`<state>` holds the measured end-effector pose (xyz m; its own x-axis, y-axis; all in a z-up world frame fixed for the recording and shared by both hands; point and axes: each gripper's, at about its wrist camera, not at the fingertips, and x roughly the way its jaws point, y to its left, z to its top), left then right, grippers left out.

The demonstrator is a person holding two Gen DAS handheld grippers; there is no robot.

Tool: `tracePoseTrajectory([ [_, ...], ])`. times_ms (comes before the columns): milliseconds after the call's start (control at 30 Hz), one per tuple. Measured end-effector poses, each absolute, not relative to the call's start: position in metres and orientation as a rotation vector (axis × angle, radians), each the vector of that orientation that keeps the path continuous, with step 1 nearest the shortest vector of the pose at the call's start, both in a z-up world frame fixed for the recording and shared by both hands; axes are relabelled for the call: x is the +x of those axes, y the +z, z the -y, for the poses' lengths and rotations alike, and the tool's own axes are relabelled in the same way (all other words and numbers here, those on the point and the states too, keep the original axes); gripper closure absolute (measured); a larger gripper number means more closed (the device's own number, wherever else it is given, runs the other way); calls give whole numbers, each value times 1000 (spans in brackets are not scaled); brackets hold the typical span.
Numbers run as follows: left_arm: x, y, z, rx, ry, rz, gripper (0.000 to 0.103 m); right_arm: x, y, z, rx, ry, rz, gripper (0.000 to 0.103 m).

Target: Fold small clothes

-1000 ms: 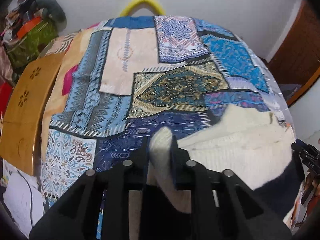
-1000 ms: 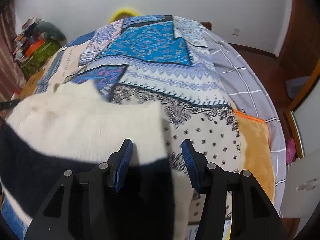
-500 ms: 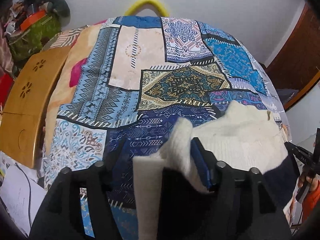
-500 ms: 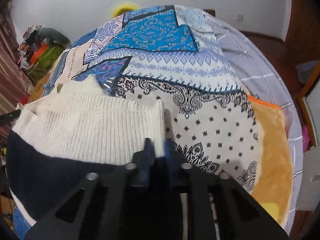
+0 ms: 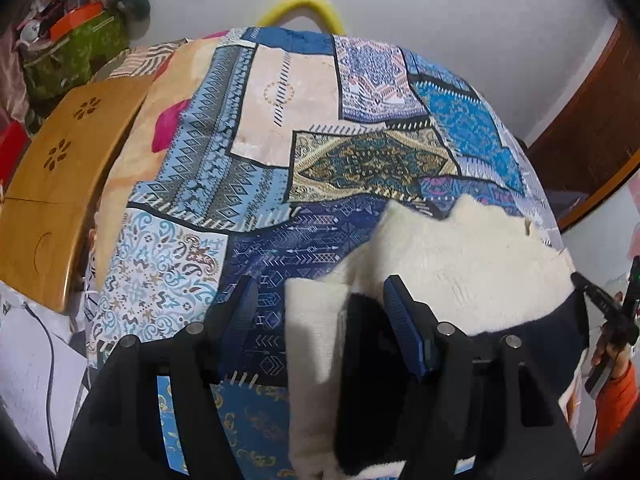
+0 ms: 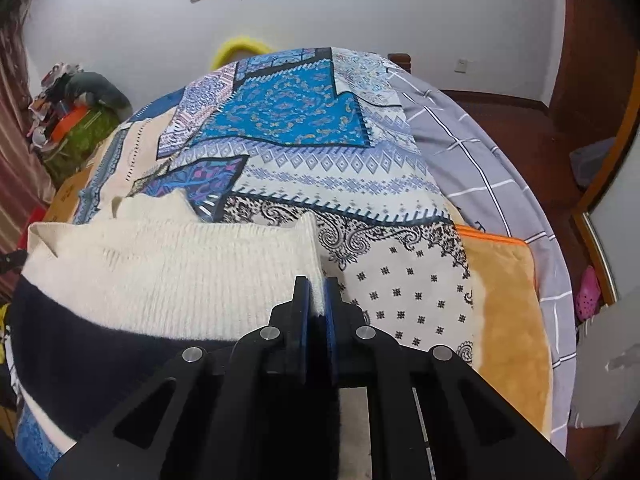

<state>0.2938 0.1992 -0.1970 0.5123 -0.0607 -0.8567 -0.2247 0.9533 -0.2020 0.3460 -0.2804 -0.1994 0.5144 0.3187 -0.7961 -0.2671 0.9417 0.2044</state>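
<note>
A small cream knit sweater (image 6: 172, 268) with a dark navy band (image 6: 92, 340) lies on the patchwork bedspread (image 6: 296, 120). My right gripper (image 6: 316, 300) is shut on the sweater's right edge, where cream meets navy. In the left wrist view the sweater (image 5: 460, 264) lies at the lower right. My left gripper (image 5: 320, 312) is open, its blue-padded fingers (image 5: 404, 328) standing either side of a cream and navy fold that lies loose between them.
A wooden folding table (image 5: 52, 184) stands at the bed's left. A green bag with clutter (image 5: 72, 48) is at the back left. An orange plush blanket (image 6: 508, 320) and grey checked sheet (image 6: 480, 160) lie to the right. A yellow hoop (image 5: 300, 4) is behind the bed.
My left gripper has opened and let go of the sweater's fold. My right gripper has shut on the sweater's right edge.
</note>
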Motion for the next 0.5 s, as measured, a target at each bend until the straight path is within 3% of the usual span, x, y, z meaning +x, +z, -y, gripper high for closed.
tracePoseTrajectory([
  [433,302,-222,-170,-234,12,-1119,39,345,-221,276,79,343,-1045,95],
  [500,307,-228,-161,-220,-5,-1129,45,344,-220,277,81,352,-1049,95],
])
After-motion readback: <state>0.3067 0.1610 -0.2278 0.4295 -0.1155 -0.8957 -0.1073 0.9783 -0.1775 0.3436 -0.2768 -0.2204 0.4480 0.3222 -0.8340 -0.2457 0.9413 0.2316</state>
